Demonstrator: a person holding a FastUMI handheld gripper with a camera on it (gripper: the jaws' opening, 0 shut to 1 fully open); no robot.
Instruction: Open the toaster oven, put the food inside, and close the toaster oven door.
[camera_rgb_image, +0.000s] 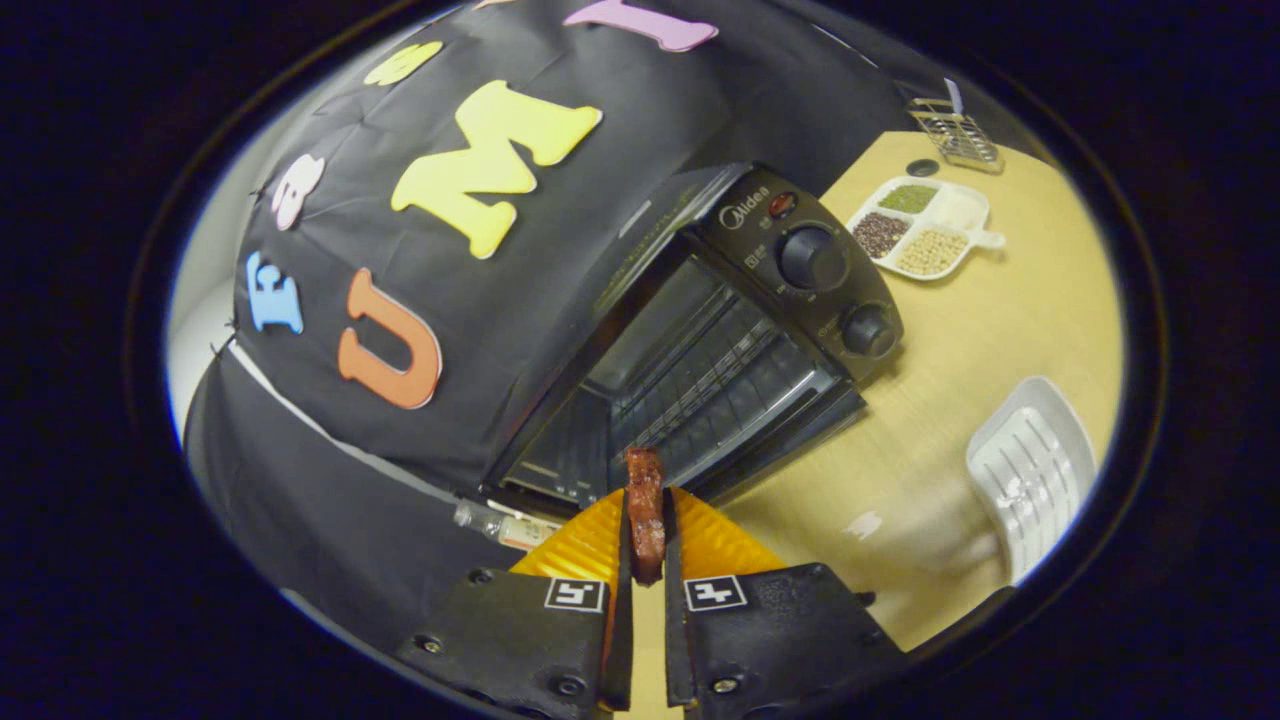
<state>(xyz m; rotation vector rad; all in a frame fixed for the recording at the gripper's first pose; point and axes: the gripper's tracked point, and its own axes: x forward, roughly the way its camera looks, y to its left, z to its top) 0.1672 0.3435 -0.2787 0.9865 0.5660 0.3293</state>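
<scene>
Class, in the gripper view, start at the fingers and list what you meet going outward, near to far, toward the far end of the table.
gripper shut on the piece of food → open toaster oven → divided dish of grains → wire rack.

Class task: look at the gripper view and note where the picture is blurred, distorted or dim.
Gripper view: fisheye bends the toaster oven and table edges; the white tray looks smeared; the oven's open cavity is dim; the food clamped in the gripper stays fairly sharp.
</scene>
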